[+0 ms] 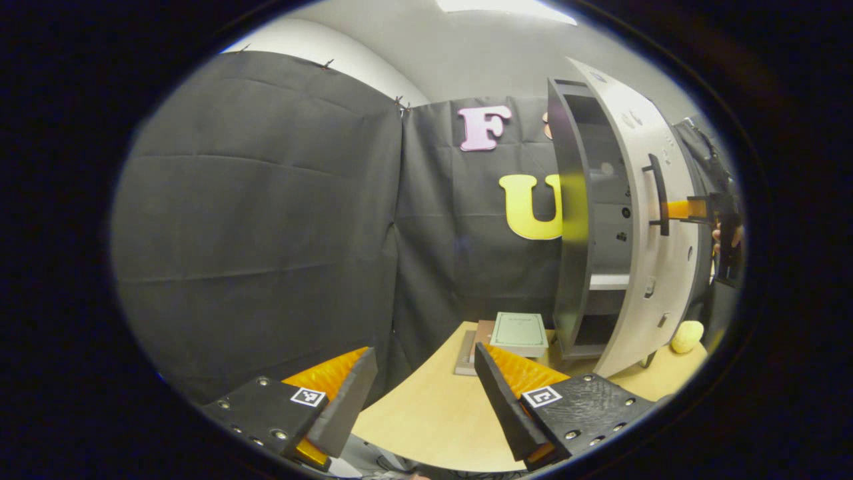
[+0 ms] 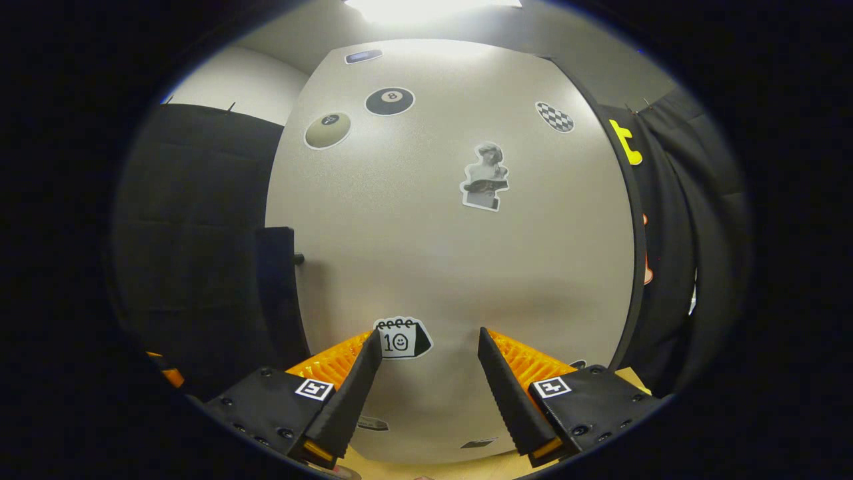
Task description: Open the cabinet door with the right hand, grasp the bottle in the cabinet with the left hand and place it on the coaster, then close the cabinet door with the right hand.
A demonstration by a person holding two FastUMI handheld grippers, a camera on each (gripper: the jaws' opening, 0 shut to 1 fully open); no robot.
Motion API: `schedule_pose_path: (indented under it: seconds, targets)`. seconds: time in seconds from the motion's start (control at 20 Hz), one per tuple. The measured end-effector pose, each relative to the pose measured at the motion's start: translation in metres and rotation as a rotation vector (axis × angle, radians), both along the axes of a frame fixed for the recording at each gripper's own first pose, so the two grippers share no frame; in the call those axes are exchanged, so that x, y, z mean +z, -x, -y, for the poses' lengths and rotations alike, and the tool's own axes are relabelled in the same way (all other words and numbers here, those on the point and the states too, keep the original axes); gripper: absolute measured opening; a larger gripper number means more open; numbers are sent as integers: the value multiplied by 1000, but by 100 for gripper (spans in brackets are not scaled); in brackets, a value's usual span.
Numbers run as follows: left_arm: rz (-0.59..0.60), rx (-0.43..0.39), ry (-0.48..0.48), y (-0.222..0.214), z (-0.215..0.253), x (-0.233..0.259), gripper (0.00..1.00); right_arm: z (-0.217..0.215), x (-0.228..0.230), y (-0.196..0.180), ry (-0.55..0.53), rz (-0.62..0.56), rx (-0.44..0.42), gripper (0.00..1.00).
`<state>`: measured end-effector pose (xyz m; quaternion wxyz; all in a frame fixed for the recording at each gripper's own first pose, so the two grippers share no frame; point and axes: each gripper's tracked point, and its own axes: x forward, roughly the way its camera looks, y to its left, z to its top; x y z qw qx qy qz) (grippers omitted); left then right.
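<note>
Left gripper, fingers spread and empty, hovers over the table; right gripper, fingers apart, faces one cabinet door

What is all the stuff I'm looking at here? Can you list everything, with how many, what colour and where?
Cabinet: one, dark body, standing on the table at the right, shelves inside.
Cabinet door: one, pale grey, swung partly open, dotted with stickers.
Door handle: one, black bar, on the door's outer face.
Stickers: several, mostly black and white, spread across the door.
Books: a small stack, green one on top, lying on the table left of the cabinet.
Yellow lump: one, pale yellow, on the table right of the door; too small to identify.
Table: one, light wood.
Left tongs: one pair, open, over the table.
Right tongs: one pair, open, facing the door.
</note>
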<state>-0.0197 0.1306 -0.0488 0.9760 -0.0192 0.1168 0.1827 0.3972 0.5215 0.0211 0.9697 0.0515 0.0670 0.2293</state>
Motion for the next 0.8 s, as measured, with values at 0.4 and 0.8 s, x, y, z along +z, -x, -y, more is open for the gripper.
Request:
schedule_pose_path:
  seconds: [0.4, 0.8]
  targets:
    - [-3, -15, 11, -6, -6, -5, 91, -2, -6, -14, 14, 9, -105, 90]
    - [2, -85, 23, -19, -11, -10, 89, -6, -11, -10, 73, 26, -169, 91]
